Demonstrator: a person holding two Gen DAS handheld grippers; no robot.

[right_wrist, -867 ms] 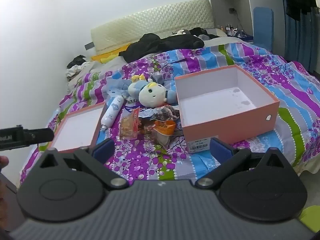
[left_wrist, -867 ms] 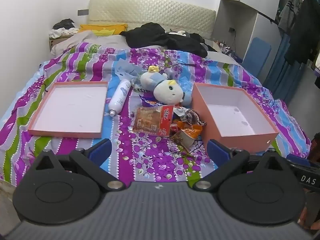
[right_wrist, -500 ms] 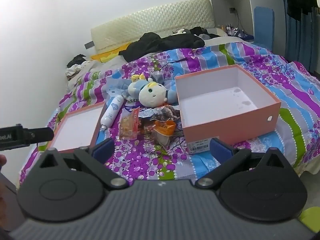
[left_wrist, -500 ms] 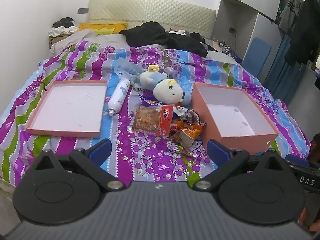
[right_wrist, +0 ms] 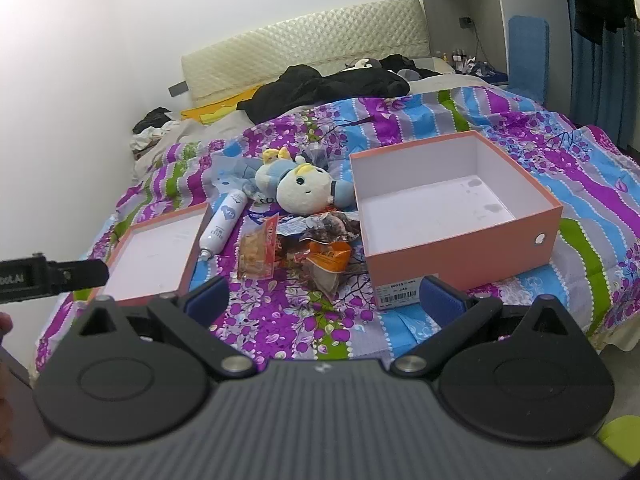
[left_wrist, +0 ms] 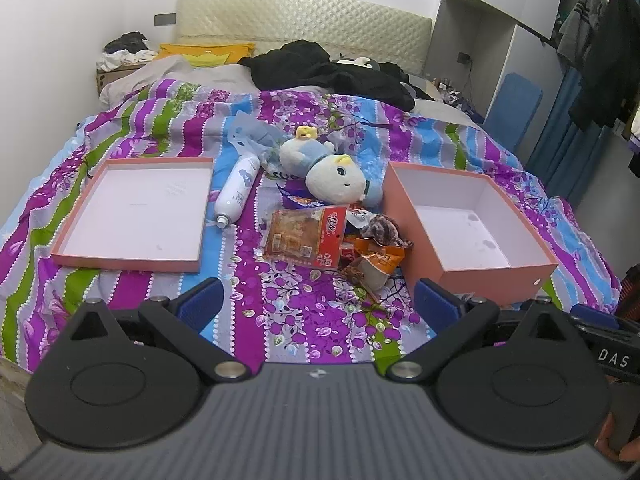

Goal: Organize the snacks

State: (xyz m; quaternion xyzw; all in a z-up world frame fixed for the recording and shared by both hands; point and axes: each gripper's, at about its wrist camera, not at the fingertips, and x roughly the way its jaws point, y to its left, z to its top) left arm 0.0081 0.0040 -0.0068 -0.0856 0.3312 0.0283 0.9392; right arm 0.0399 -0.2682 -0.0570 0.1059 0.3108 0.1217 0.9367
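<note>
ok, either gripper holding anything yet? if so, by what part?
Nothing held. The left gripper and right gripper both stand wide open short of the snack packets, which lie untouched on the bedspread.

It was a home bedroom: a bed (left_wrist: 168, 120) with a quilted headboard (left_wrist: 304, 20), and clothes hung by the wardrobe (left_wrist: 500, 40).

snack packets (right_wrist: 296, 254) lie beside empty pink box (right_wrist: 464, 258).
</note>
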